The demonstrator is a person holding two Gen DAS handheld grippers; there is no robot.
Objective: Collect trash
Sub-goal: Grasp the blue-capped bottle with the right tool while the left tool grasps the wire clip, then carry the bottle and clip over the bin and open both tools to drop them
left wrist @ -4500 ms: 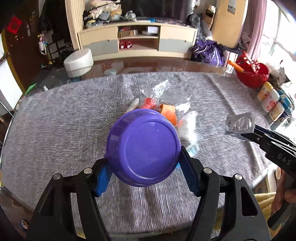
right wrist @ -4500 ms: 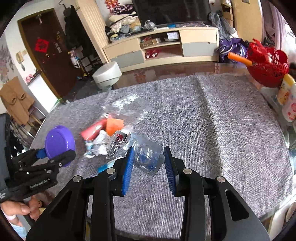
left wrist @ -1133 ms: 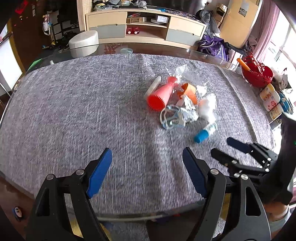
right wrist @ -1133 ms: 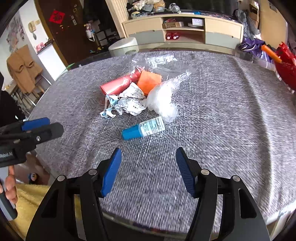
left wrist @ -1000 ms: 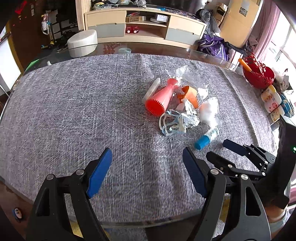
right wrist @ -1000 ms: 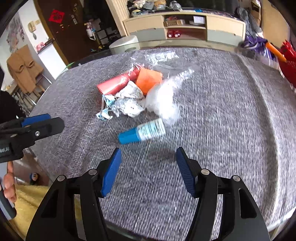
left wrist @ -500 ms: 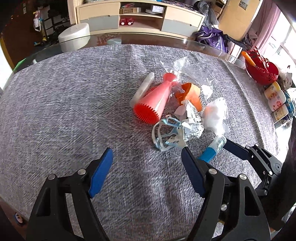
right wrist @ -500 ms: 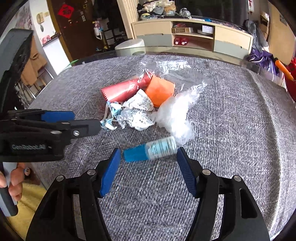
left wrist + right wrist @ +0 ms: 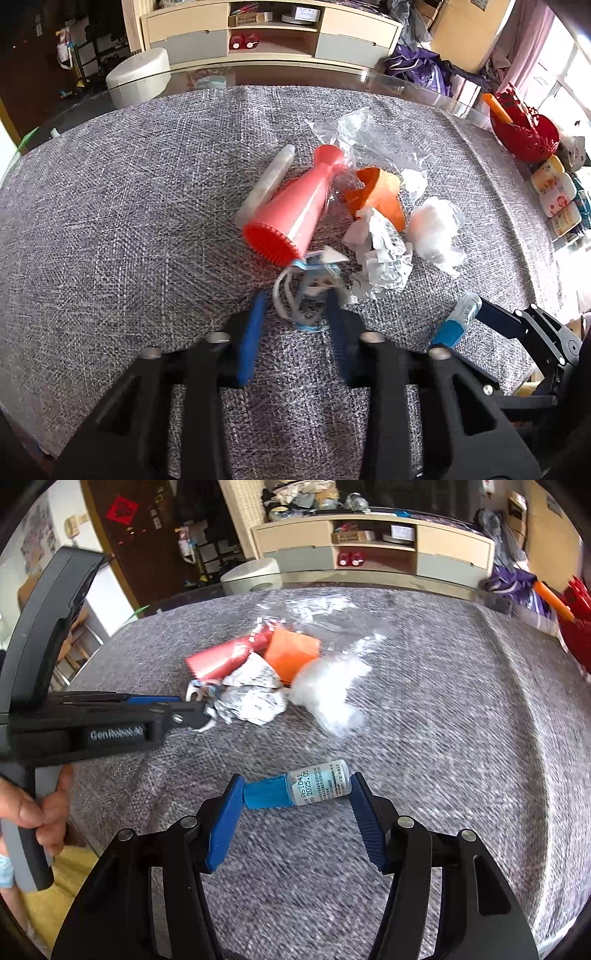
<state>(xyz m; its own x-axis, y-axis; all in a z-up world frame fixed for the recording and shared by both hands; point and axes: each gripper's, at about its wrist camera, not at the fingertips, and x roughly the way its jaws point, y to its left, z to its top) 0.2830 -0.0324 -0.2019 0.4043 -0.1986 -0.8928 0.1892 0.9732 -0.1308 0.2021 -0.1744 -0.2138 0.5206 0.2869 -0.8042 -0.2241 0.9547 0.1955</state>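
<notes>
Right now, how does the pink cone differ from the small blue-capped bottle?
The pink cone is wide, opaque, and lies in the pile, untouched. The blue-capped bottle is slim, clear and labelled, apart from the pile, between the right tool pads. Both lie sideways on the grey cloth.

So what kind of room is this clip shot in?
Most likely a lived-in home living room. A long low cabinet with shelves and drawers stands against the far wall, a dark door carries a red paper ornament, and the table has a grey cloth over a glass top.
</notes>
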